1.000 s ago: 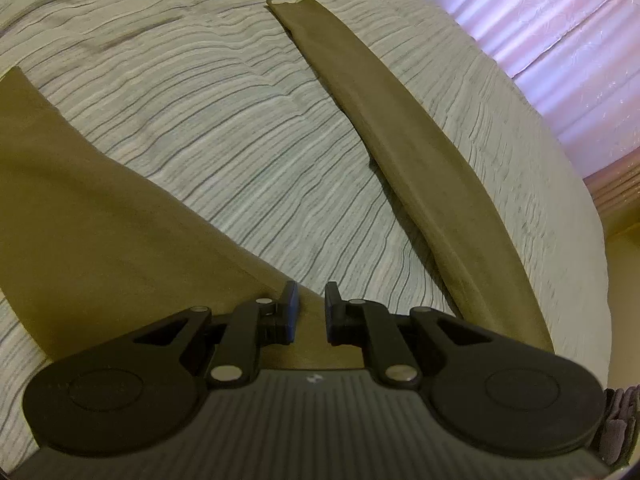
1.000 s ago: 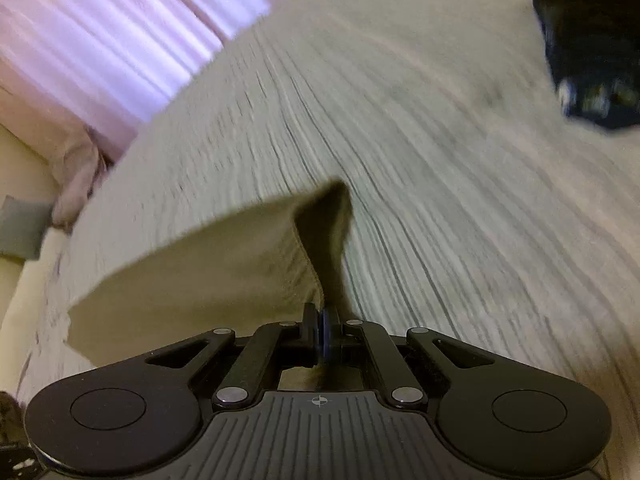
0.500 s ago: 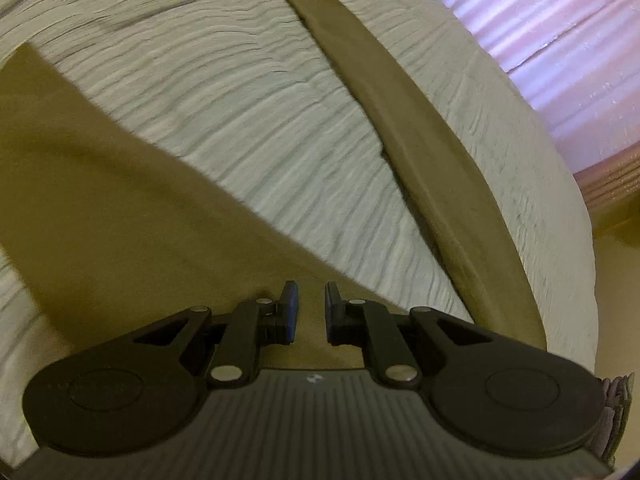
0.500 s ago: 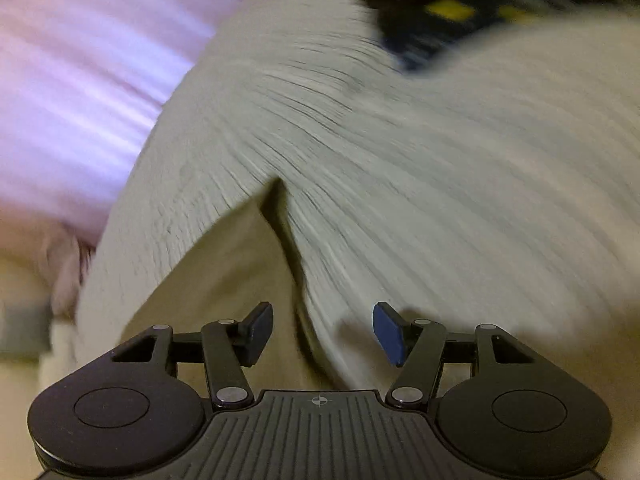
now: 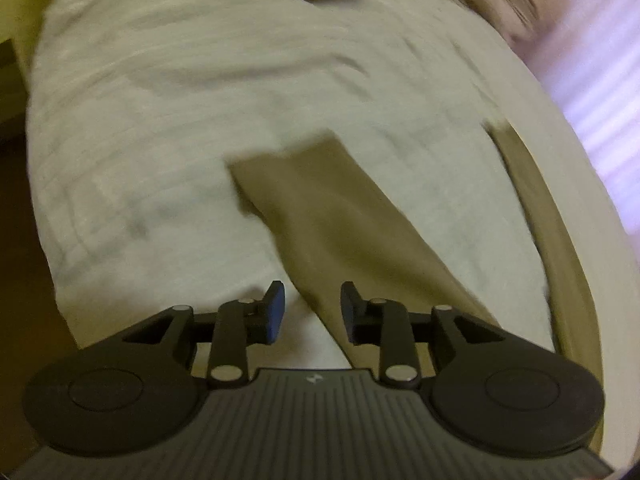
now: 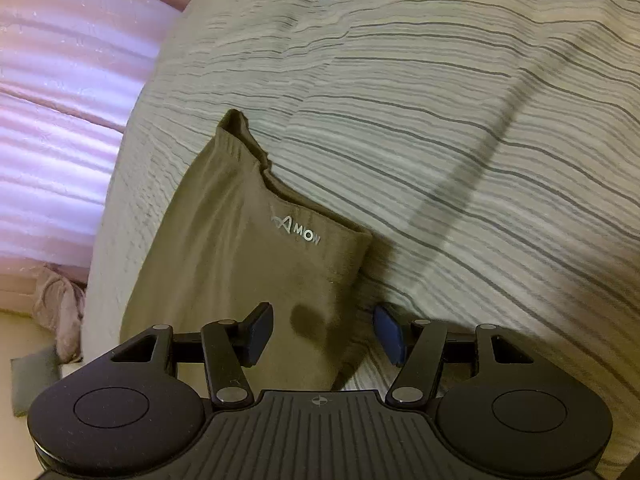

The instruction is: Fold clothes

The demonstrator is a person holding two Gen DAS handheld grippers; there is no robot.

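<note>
Leggings (image 6: 240,272) lie flat on the bed (image 6: 460,120); both grippers, left (image 5: 312,312) and right (image 6: 324,332), hover with jaws wide, gripping nothing.

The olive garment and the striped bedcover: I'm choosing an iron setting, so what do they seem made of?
Olive garment: likely a smooth, stretchy knit, matte, with a ribbed waistband and a printed silvery logo. Striped bedcover: looks like a crinkled woven cotton type, matte, with puckered ridges. Neither fibre can be confirmed by sight.
</note>
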